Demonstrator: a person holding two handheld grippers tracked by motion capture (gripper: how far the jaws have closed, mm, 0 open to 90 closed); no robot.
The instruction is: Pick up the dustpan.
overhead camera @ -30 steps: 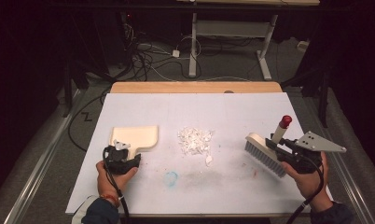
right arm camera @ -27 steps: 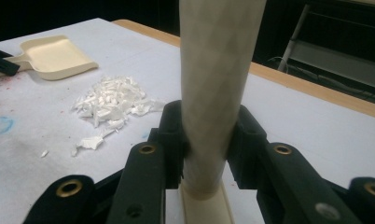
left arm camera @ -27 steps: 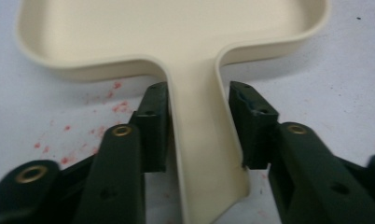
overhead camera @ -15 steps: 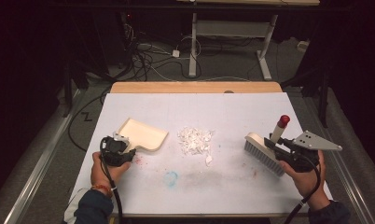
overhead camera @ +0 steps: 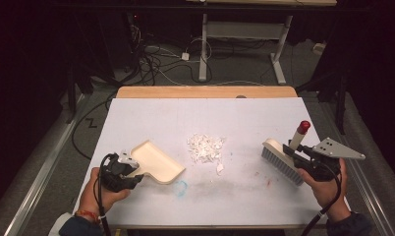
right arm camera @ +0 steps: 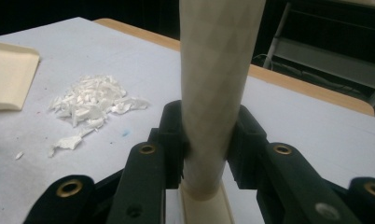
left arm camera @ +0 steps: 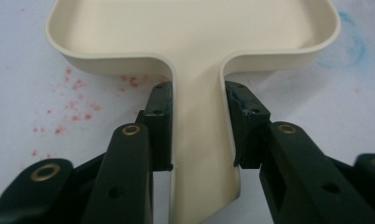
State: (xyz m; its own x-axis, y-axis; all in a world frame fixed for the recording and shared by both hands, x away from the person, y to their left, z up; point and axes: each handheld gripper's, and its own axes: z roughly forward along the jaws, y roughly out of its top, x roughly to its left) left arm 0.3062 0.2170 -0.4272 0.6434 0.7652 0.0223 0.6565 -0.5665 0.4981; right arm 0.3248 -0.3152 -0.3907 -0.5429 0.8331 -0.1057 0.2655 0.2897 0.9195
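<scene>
Two tools are in hand for one sweeping job. The left gripper (overhead camera: 129,173) is clamped on the flat handle of a cream dustpan (overhead camera: 157,161), its pads pressing the handle's two edges just behind the point where the pan flares, as the left gripper view shows (left arm camera: 197,56). The right gripper (overhead camera: 292,151) is closed around the round, pale handle (right arm camera: 213,88) of a hand brush (overhead camera: 281,161), whose red-capped end points up and whose grey bristles meet the white table cover (overhead camera: 244,113) at the right. Between the tools, well apart from the brush and near the pan's open lip, lies a small heap of white scraps (overhead camera: 206,147), with a few loose flakes strayed toward the person. The pan appears to be thin, rigid moulded plastic: light, smooth, and likely to pivot in a two-point grip unless held close to the flare, as here. The brush handle is stiff and cylindrical, so it may roll between flat pads; a grip low on the shaft, near the head, should give the best control. The scraps look featherlight and easily scattered, so slow, short strokes toward the lip seem advisable.
</scene>
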